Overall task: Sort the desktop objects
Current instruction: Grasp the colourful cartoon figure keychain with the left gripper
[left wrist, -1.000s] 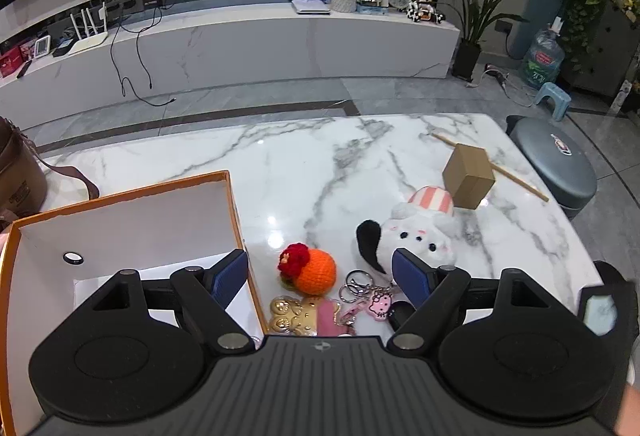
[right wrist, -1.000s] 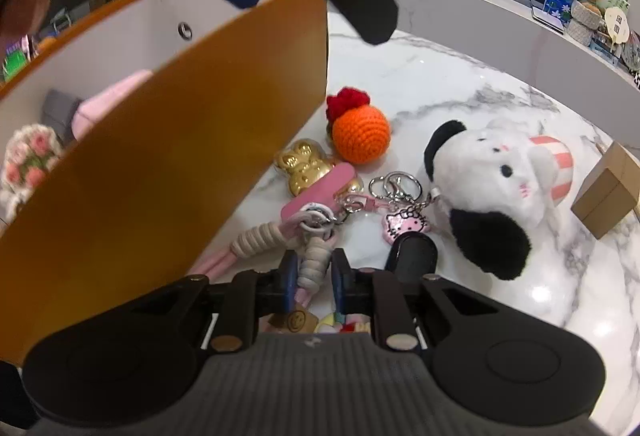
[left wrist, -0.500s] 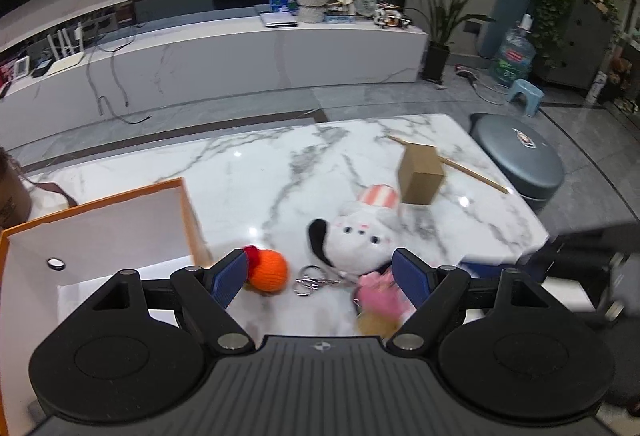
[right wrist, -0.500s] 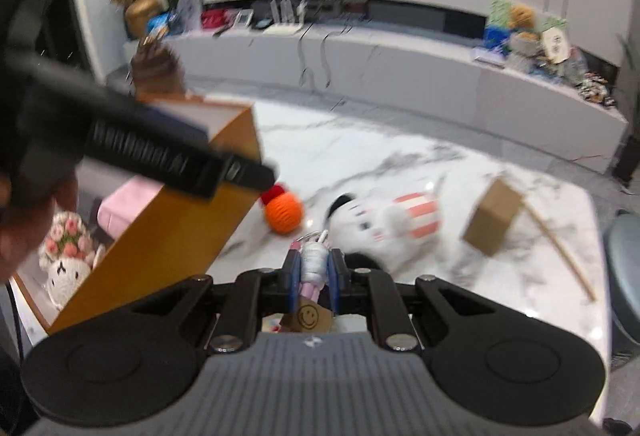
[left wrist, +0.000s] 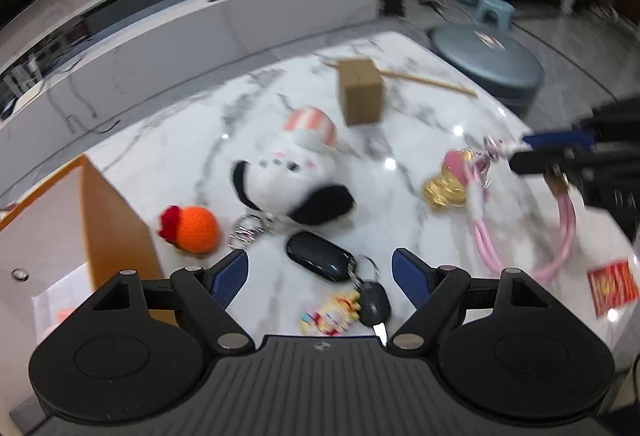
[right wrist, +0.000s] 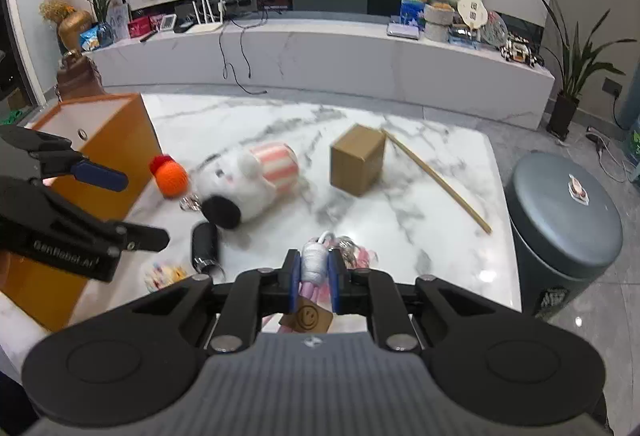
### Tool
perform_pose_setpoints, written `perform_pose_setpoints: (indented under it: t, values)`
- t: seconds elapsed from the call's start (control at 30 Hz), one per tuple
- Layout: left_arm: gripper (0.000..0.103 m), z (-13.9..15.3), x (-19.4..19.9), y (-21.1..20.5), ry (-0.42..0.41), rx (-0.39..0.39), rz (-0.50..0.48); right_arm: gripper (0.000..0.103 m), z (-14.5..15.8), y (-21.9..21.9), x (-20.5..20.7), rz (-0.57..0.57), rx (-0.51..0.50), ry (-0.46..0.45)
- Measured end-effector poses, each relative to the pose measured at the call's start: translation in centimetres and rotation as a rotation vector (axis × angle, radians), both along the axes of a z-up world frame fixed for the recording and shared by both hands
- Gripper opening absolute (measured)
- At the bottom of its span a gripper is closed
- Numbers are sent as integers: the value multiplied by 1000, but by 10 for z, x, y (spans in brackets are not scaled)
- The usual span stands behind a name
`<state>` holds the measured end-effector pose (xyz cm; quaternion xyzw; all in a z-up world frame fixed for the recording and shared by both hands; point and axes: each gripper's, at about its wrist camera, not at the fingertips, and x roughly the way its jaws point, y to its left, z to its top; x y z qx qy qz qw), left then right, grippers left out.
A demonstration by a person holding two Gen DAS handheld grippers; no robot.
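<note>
Marble desk [right wrist: 420,195] carried the clutter, with an orange box [right wrist: 116,139] at nine o'clock. Right claw [right wrist: 315,268] was clamped on a pink lanyard [left wrist: 560,236], charms dangling above the desk at three o'clock in the left view. It should probably be lifted clear before swinging toward the box. Left claw [left wrist: 320,272] hung wide and empty, tilted down over a key fob [left wrist: 318,256] at six o'clock.

Black ribbed tool [left wrist: 320,268] bodies, blue pads [left wrist: 229,278], silver screws.
</note>
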<state>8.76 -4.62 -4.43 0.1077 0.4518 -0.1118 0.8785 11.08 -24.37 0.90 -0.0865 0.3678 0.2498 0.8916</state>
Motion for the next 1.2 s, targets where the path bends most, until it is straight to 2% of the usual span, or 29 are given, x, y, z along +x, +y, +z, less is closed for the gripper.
perform_pose_setpoints:
  t: [0.17,0.4,0.53,0.73,0.8,0.9,0.97,1.07,1.1,1.13,1.2]
  values:
    - [94,-14,-6,-3,39,54,-87,15,-12,-7,-1,15,5,32]
    - [94,-34,0,-5,133,113,-97,16,-26,-4,2,38,-9,68]
    - [94,-46,-1,-15,170,202,-117,16,-30,-6,3,38,-10,78]
    - [94,-59,2,-30,168,305,-126,16,-32,-3,6,39,-7,79]
    - [94,-61,4,-33,172,312,-126,16,-33,-2,6,42,-5,79]
    - [92,-61,9,-29,202,267,-119,16,-35,-1,7,48,-3,83]
    - [88,-60,12,-27,212,246,-120,16,-35,-1,7,49,-2,85]
    - [63,-59,15,-24,233,218,-141,16,-36,-3,8,52,-1,89]
    - [51,-59,16,-23,239,222,-142,16,-36,-4,8,52,0,88]
    - [47,-61,17,-23,244,229,-140,16,-37,-4,8,52,0,89]
    - [45,-62,20,-21,253,222,-135,16,-37,-5,8,54,2,89]
